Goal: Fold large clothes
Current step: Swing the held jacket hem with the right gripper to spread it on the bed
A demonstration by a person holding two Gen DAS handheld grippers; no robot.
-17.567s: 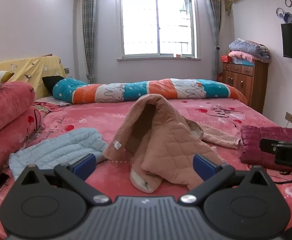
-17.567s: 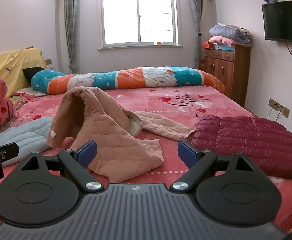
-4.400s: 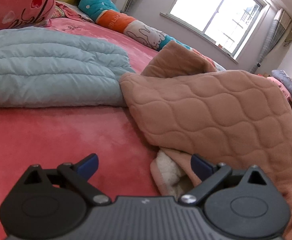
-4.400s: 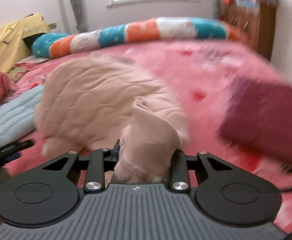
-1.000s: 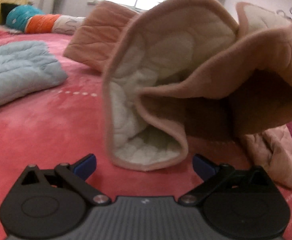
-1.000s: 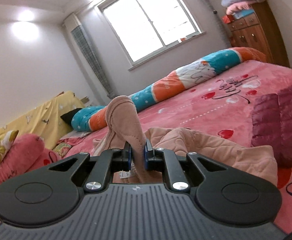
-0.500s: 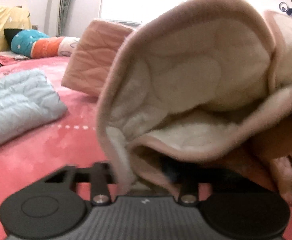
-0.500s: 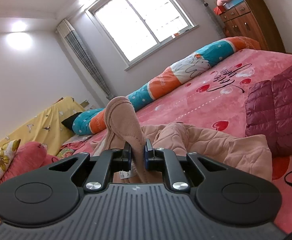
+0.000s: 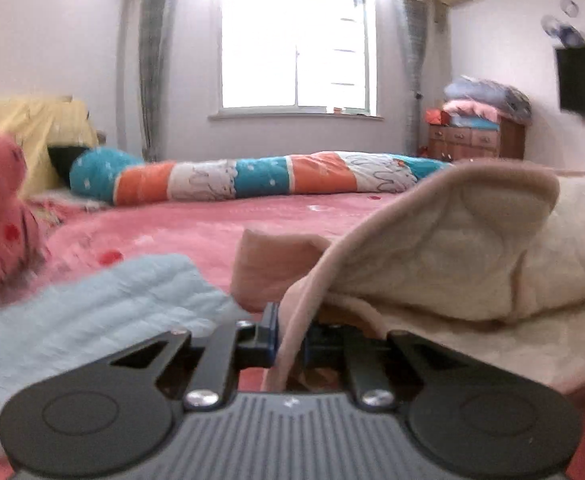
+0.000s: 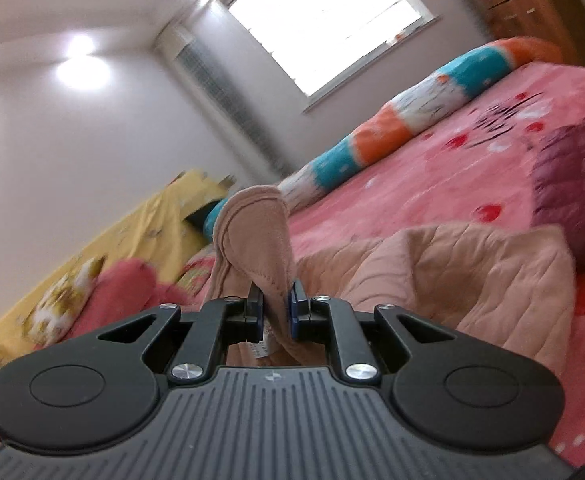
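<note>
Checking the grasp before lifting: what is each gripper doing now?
Left gripper: shut on the tan quilted garment.
Right gripper: shut on the same garment.

Tan quilted garment with cream lining, pale blue jacket, pink bedspread.

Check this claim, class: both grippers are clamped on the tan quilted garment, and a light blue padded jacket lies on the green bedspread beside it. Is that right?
One detail is wrong: the bedspread is pink, not green, as the left wrist view shows. The rest holds: the left gripper and right gripper are both clamped on the tan quilted garment, and the light blue padded jacket lies beside it.
</note>
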